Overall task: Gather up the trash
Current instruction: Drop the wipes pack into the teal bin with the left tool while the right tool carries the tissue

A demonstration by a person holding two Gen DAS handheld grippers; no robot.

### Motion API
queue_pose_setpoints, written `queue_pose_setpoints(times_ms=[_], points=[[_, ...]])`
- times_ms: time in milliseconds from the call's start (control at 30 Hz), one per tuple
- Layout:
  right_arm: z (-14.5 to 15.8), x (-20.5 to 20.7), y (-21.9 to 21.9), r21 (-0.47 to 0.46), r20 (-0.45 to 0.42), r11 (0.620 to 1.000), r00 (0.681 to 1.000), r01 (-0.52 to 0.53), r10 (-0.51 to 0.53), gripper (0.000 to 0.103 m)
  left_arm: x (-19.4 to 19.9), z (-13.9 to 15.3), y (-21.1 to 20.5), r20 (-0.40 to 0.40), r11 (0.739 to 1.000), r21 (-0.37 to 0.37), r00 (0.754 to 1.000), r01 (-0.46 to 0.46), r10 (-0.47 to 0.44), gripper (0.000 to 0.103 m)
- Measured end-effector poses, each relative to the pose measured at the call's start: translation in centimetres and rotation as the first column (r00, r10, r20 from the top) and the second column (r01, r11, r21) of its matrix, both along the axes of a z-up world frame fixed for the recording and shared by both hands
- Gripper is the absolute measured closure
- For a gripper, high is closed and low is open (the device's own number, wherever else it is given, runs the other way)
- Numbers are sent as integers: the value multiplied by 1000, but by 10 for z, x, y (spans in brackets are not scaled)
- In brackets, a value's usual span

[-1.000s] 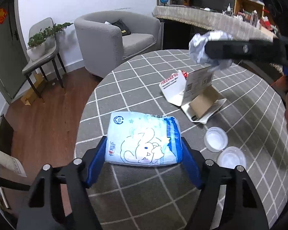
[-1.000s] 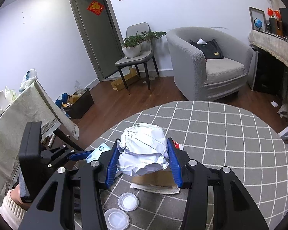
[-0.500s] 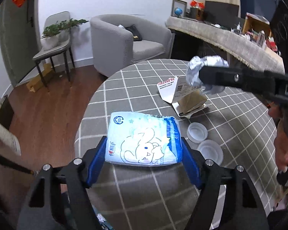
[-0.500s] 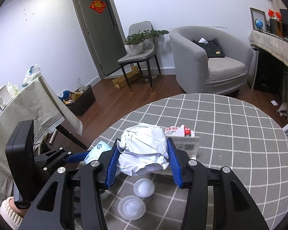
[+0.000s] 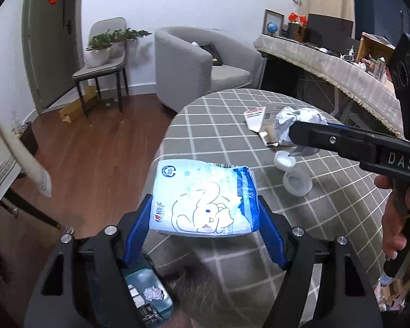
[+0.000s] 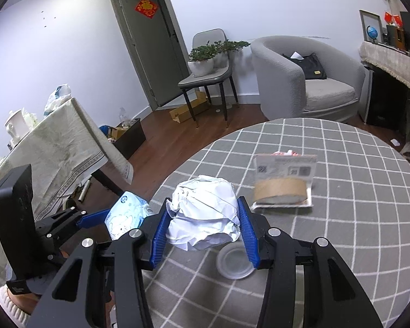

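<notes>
Left gripper (image 5: 205, 235) clamped on tissue pack (image 5: 205, 199), held above near edge of round table (image 5: 341, 218); right gripper (image 6: 203, 231) clamped on crumpled paper ball (image 6: 205, 218), held above table; teal bin (image 5: 147, 298) on floor below table edge, one paper wad inside. Risk: soft pack or ball slipping out short of bin; ball snagging. Count: two plastic lids (image 5: 298, 183), one torn cardboard packet (image 6: 284, 188) on table.
</notes>
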State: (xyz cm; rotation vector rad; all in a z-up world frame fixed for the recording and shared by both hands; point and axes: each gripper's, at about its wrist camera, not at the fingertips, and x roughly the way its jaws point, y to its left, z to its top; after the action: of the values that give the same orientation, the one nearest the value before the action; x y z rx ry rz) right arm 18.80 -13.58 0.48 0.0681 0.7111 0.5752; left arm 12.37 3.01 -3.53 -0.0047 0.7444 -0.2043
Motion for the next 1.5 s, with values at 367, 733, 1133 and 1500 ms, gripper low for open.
queue_pose_setpoints(times_ms=[367, 733, 1133, 1500], points=[[-2, -29, 31, -7, 13, 999, 999, -46, 46, 55, -27, -10, 39, -33, 996, 18, 995, -92, 93, 28], [-5, -43, 88, -11, 19, 992, 991, -129, 129, 55, -42, -34, 84, -96, 988, 51, 984, -149, 153, 28], [-20, -52, 157, -59, -3, 972, 973, -229, 229, 55, -48, -79, 150, -258, 968, 4, 935, -252, 244, 28], [-39, -58, 203, -84, -37, 953, 957, -291, 289, 55, -50, -102, 178, -340, 961, 25, 902, -275, 267, 21]])
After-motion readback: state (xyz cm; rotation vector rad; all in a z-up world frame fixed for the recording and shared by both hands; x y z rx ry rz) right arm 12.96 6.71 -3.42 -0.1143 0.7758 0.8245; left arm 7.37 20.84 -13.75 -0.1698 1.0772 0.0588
